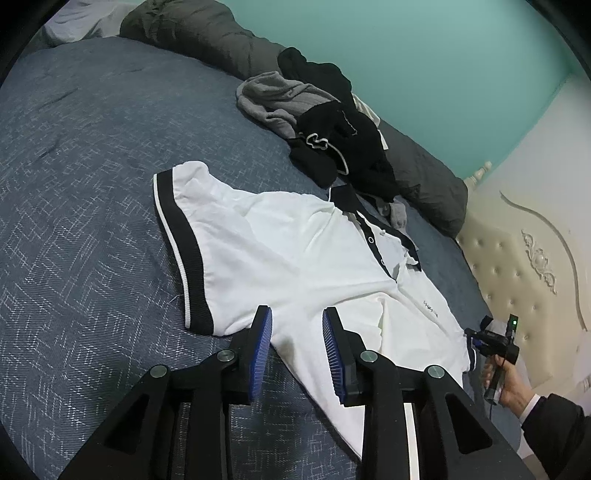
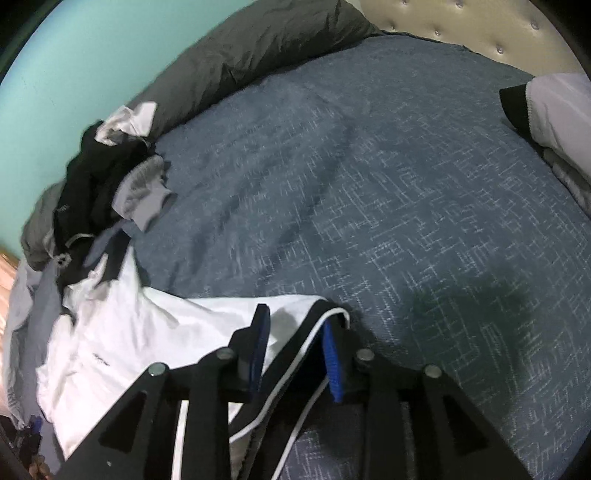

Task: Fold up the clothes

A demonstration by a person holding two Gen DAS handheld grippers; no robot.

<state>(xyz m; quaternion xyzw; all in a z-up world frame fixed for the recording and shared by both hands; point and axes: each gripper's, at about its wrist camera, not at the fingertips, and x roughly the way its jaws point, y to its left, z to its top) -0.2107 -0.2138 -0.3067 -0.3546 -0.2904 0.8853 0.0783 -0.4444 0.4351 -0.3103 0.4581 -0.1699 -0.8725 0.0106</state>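
Observation:
A white polo shirt [image 1: 295, 251] with a black collar and black-banded sleeves lies face up on the blue bedspread [image 1: 74, 206]. My left gripper [image 1: 297, 332] stands open just over the shirt's near edge. White cloth shows between its blue pads [image 1: 264, 332], which do not press on it. In the right wrist view the same shirt [image 2: 122, 332] lies at the lower left. My right gripper [image 2: 295, 350] is open, with the sleeve's black band [image 2: 310, 332] loose between the jaws. A hand [image 1: 506, 384] holds the right gripper at the shirt's far sleeve.
A heap of black and grey clothes [image 1: 325, 122] lies beyond the collar, against a rolled grey duvet [image 1: 207, 33]. A cream tufted headboard [image 1: 517, 258] and teal wall bound the bed. Another white and black garment [image 2: 554, 110] lies at the right.

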